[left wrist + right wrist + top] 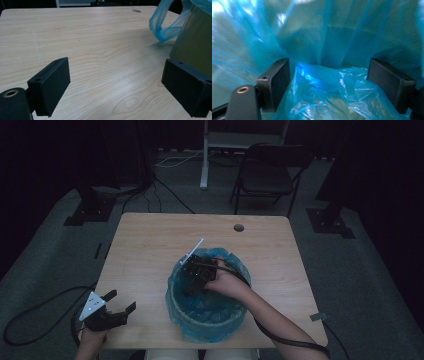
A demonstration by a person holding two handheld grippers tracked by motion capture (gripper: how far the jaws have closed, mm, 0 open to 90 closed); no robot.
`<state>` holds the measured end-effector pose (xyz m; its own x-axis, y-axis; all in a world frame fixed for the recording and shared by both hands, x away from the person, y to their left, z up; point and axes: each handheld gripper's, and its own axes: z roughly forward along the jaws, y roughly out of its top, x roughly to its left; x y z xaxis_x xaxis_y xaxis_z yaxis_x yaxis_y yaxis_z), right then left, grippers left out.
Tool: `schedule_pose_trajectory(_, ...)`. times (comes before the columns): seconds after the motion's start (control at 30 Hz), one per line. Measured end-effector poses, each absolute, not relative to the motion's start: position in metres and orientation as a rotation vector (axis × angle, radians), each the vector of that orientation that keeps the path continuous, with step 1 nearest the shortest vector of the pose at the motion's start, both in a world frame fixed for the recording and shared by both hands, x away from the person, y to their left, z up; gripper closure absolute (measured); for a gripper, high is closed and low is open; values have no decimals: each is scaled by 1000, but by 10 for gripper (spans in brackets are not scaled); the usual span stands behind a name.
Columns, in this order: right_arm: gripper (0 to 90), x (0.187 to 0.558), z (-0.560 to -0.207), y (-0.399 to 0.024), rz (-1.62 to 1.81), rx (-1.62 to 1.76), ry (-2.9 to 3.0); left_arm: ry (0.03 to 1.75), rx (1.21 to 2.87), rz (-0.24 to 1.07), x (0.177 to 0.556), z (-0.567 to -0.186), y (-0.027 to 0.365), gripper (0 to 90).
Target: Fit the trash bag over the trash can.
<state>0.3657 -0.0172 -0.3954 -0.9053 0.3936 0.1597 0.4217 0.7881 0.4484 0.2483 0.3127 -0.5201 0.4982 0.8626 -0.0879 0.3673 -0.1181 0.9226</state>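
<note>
Spreading pale and smooth, the wood-grain table (150, 250) carries a round bin (207, 312) near its front edge, lined with a thin, crinkled, translucent blue plastic bag (332, 90) whose rim folds over the bin's edge. Reaching down inside the bin, the right gripper (329, 85) has its jaws wide apart, with loose bag film bunched between them. Off at the table's front left corner, the left gripper (117, 305) hangs wide open, holding nothing.

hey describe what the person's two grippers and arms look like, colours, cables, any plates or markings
Both grippers are black. The left gripper carries a pale grey three-cornered plate on top and trails a black cable off the table edge. Its jaws are flat, blocky black pads with small screw holes. The right gripper has a white strip-like part on top and a thick black cable along the forearm. No sleeves are visible on the forearms.
</note>
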Motion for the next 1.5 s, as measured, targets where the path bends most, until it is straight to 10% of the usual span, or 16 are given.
schedule_pose_trajectory(1.0,185,330,-342,-199,-1616,-1191,-2662,1113,1689,553,263,-509,310,90)
schedule_pose_trajectory(1.43,122,401,-342,-165,-1526,-1237,-2501,1096,1700,475,277,-502,290,90)
schedule_pose_trajectory(1.5,220,408,-344,-154,-1470,-1223,-2553,1086,1741,476,278,-505,285,90)
